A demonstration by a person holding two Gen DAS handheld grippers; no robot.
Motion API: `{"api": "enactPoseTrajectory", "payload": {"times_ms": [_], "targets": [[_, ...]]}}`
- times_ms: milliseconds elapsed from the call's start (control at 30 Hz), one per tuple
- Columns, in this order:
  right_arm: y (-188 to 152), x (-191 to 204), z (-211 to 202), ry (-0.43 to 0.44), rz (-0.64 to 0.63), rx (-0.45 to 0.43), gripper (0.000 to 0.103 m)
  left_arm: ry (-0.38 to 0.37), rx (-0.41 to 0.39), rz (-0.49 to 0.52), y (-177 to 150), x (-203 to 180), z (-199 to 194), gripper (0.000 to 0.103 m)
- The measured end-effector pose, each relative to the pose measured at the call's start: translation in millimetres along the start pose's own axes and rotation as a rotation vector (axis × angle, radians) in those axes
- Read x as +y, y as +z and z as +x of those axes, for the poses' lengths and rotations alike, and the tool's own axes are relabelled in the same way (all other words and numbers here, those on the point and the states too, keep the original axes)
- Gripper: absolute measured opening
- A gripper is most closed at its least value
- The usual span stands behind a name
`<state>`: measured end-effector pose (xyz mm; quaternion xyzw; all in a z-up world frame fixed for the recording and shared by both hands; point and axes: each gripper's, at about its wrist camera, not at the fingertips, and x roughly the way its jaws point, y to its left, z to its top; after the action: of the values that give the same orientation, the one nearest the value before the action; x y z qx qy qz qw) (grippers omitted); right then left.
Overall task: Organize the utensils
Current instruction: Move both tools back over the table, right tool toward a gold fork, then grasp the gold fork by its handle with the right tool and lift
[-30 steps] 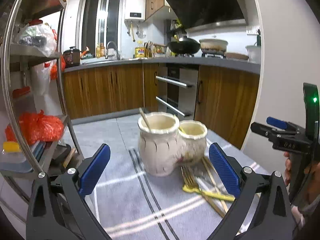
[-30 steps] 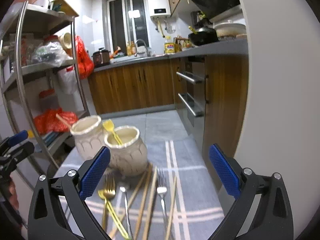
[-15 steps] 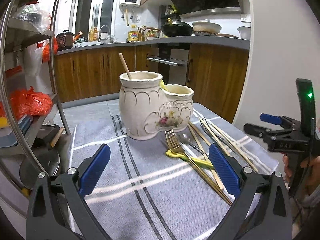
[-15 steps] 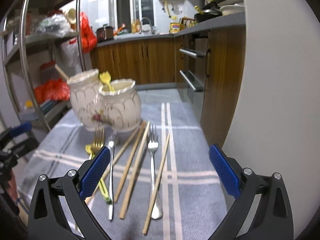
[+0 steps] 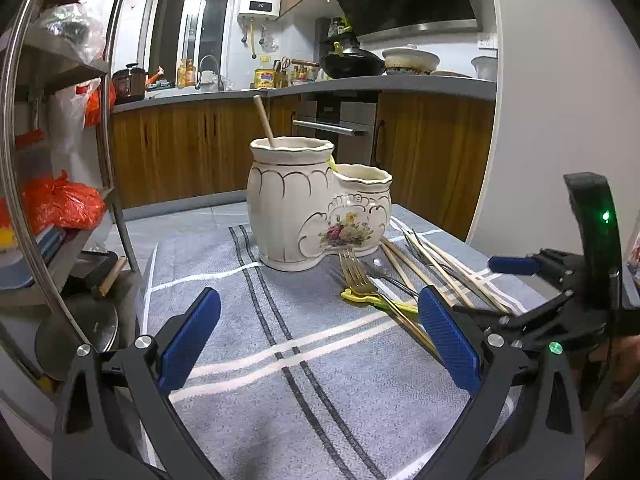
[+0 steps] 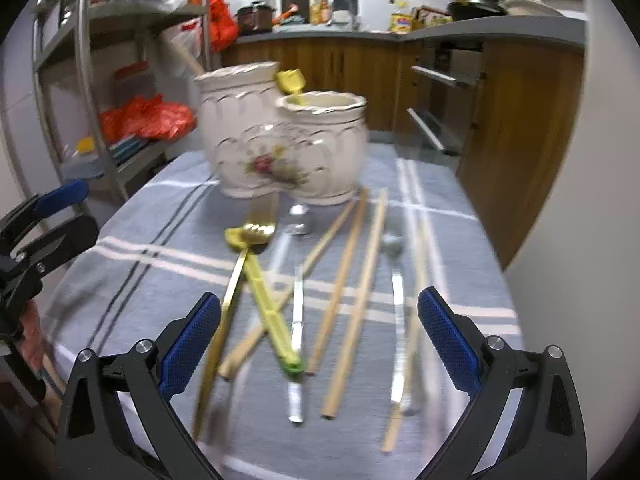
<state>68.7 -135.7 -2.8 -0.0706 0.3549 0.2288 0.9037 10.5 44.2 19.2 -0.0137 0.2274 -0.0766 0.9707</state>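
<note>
A cream double ceramic utensil holder (image 5: 316, 208) (image 6: 280, 140) stands on a grey striped cloth (image 5: 304, 344). Its tall pot holds a wooden stick (image 5: 264, 120); a yellow utensil (image 6: 292, 84) leans in the short pot. In front of it lie a gold fork (image 6: 236, 268), a yellow-green utensil (image 6: 268, 300), silver cutlery (image 6: 296, 312) and several wooden chopsticks (image 6: 352, 292). My left gripper (image 5: 320, 336) is open and empty over the cloth. My right gripper (image 6: 320, 336) is open and empty, low over the utensil handles; it also shows in the left wrist view (image 5: 516, 266).
A metal shelf rack (image 5: 60, 184) with red bags stands left of the table. Wooden cabinets (image 5: 192, 148) and an oven lie behind. A white wall (image 5: 560, 120) rises at the right. The left gripper shows at the right wrist view's left edge (image 6: 44, 216).
Both grippers have dropped lower and closer to the table. The right gripper has advanced over the utensils' handles. Both stay open and empty.
</note>
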Motion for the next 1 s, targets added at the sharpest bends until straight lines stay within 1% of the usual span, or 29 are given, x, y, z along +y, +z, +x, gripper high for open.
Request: {"api": "enactPoseTrajectory", "payload": {"times_ms": [200, 267, 300, 333, 367, 433, 467, 533, 700, 867, 1000], "targets": [[7.5, 27.3, 7.8, 0.016, -0.049, 0.048, 0.094, 0.003, -0.01, -0.008, -1.5, 13.0, -1.0, 0.097], [10.5, 33.5, 12.7, 0.015, -0.056, 0.08, 0.086, -0.007, -0.002, -0.019, -2.8, 17.2, 0.3, 0.097], [11.9, 36.4, 15.1, 0.021, -0.056, 0.1, 0.077, -0.015, 0.003, -0.027, -3.4, 20.0, 1.2, 0.097], [13.0, 37.6, 16.4, 0.024, -0.055, 0.11, 0.07, -0.018, 0.004, -0.031, -3.7, 21.3, 1.4, 0.097], [14.3, 39.3, 17.5, 0.029, -0.055, 0.123, 0.068, -0.024, 0.004, -0.035, -3.8, 23.2, 1.5, 0.097], [17.0, 42.2, 19.2, 0.034, -0.053, 0.137, 0.055, -0.031, 0.002, -0.037, -3.6, 26.0, 1.5, 0.097], [18.3, 43.3, 19.5, 0.04, -0.05, 0.146, 0.052, -0.033, 0.0, -0.039, -3.4, 27.5, 1.2, 0.097], [20.0, 45.4, 20.3, 0.058, -0.042, 0.166, 0.039, -0.037, -0.003, -0.044, -3.3, 29.7, 0.4, 0.097], [20.5, 49.5, 27.1, 0.061, -0.03, 0.207, 0.027, -0.058, -0.007, -0.065, -2.7, 34.7, -1.1, 0.097], [19.8, 47.3, 40.9, 0.056, 0.011, 0.244, 0.025, -0.063, -0.012, -0.064, -3.0, 35.8, -3.1, 0.097], [23.7, 46.1, 49.3, 0.052, 0.032, 0.245, 0.025, -0.063, -0.017, -0.058, -3.1, 35.6, -4.3, 0.097]]}}
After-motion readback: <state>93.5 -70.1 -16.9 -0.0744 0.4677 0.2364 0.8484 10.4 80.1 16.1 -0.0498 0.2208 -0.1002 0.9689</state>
